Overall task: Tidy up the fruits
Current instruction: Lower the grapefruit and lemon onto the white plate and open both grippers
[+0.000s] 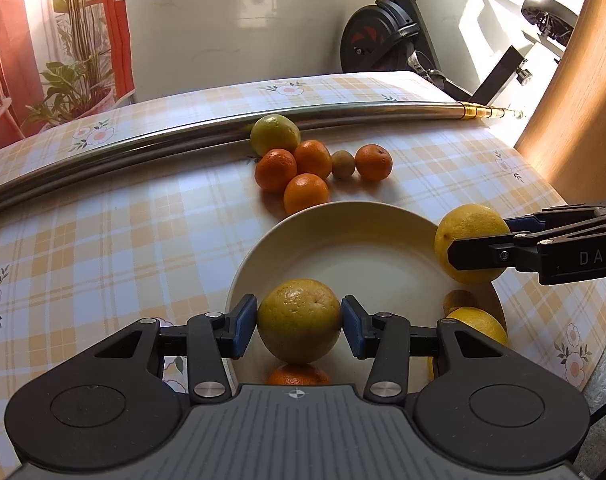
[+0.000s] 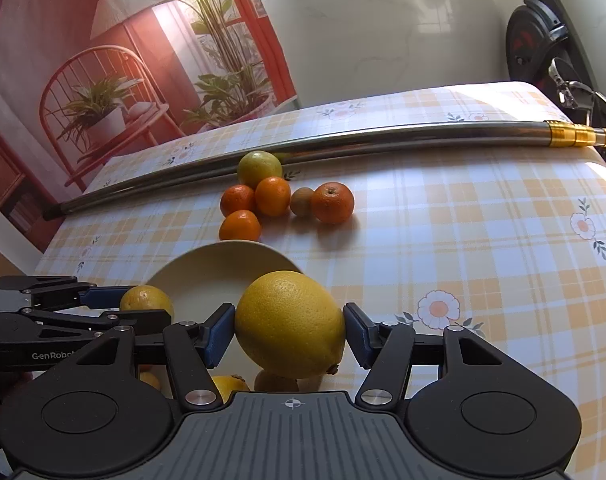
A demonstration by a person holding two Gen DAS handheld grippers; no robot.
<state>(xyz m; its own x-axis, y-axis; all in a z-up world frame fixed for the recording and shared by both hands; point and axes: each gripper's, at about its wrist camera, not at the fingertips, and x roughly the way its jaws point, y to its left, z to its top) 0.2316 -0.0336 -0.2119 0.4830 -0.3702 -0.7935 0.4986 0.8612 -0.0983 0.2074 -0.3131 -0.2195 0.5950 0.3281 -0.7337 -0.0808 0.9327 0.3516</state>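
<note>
My left gripper is shut on a yellow-green citrus and holds it over the near side of a cream bowl. My right gripper is shut on a big yellow lemon over the bowl's right rim; it also shows in the left wrist view. In the bowl lie an orange, a lemon and a kiwi. Beyond the bowl sit several mandarins, a kiwi and a green-yellow citrus.
A long steel tube with a gold end lies across the checked tablecloth behind the fruit. An exercise bike stands past the table's far edge. A wooden panel is at the right.
</note>
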